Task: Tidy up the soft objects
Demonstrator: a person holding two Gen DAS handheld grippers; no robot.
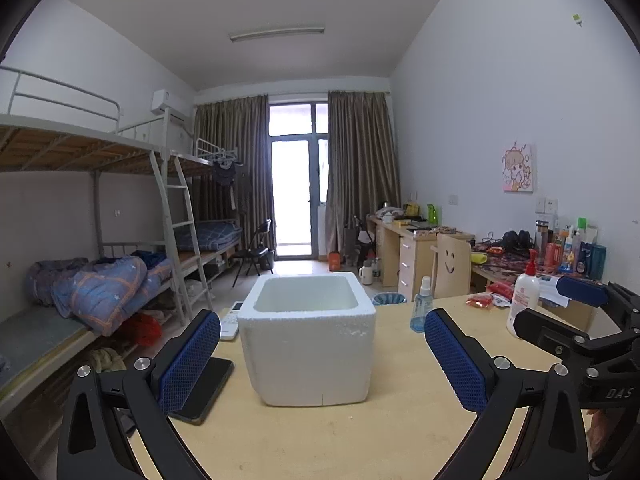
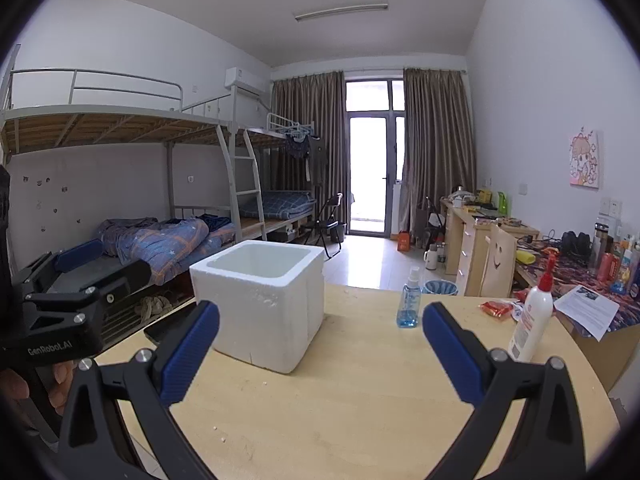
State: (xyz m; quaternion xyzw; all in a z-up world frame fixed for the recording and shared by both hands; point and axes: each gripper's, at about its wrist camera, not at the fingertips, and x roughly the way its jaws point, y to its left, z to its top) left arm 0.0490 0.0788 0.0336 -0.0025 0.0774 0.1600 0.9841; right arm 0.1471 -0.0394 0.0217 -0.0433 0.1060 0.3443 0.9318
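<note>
Both my claws, left (image 1: 322, 354) and right (image 2: 320, 350), gape wide and hold nothing above the pale wooden table (image 2: 360, 400), facing the open white foam box (image 1: 307, 336); no soft objects show, so the stage stays unclear.

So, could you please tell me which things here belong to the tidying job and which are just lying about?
Job:
foam box
left hand-held gripper, open
right hand-held gripper, open

Lying about:
spray bottle
white pump bottle
red packet
phone
</note>
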